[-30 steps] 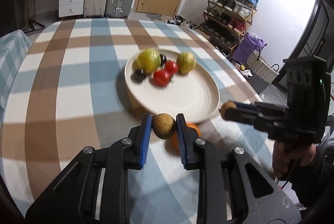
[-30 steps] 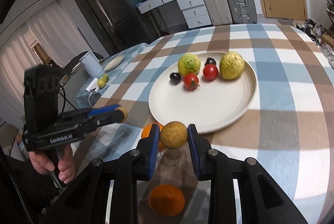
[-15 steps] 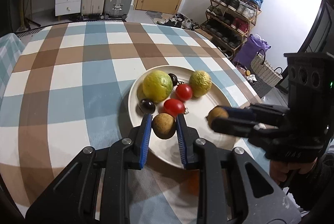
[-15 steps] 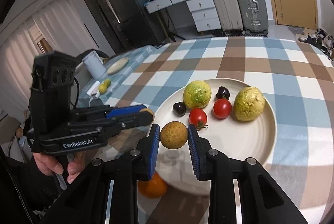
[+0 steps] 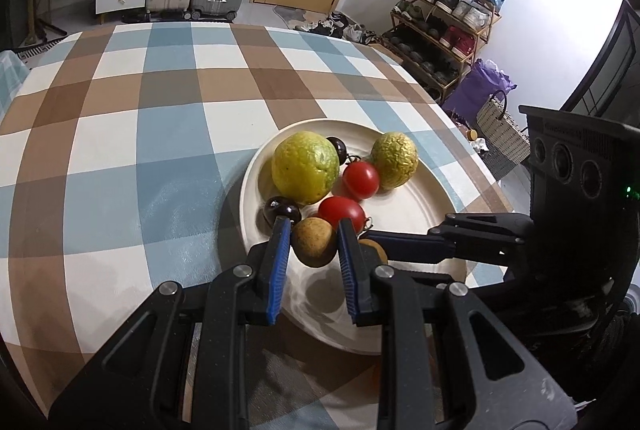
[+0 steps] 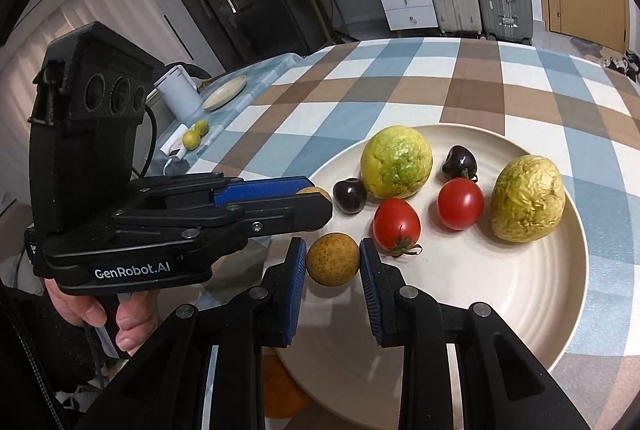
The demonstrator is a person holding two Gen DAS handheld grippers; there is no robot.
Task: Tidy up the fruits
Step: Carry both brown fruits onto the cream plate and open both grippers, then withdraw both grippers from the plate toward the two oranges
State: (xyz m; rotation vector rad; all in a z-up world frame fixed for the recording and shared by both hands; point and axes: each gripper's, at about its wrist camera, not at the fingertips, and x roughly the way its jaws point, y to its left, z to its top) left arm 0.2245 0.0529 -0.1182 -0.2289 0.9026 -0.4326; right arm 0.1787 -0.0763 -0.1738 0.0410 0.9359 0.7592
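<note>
- Cream plate [image 6: 552, 314], round, shallow, faintly ridged rings on the glaze; on a checked tablecloth [image 5: 168, 117] of blue, brown and white squares.
- On plate: large yellow-green citrus [image 6: 396, 161], pitted skin; wrinkled yellow fruit [image 6: 528, 203], deeply crumpled rind; two glossy red tomatoes [image 6: 460, 203], one showing a green calyx; two dark, shiny cherries [image 6: 459, 162].
- Left gripper [image 5: 313, 244]: black frame, blue ribbed pads, clamped on a small round brown fruit [image 5: 313, 244], matte and speckled; held over the near-left part of the plate, just beside a cherry and a tomato.
- Right gripper [image 6: 333, 259]: same build, pads pressed on both sides of a second small tan fruit [image 6: 333, 259], rough dull skin; above the plate's near edge, close to the calyx tomato.
- The two grippers close together, fingers almost crossing; contact between them unclear.
- Orange [image 6: 280, 394], smooth, on the cloth beside the plate rim, partly hidden under the right gripper.
- Bare hand [image 6: 104, 314] wrapped around the left gripper's handle.
</note>
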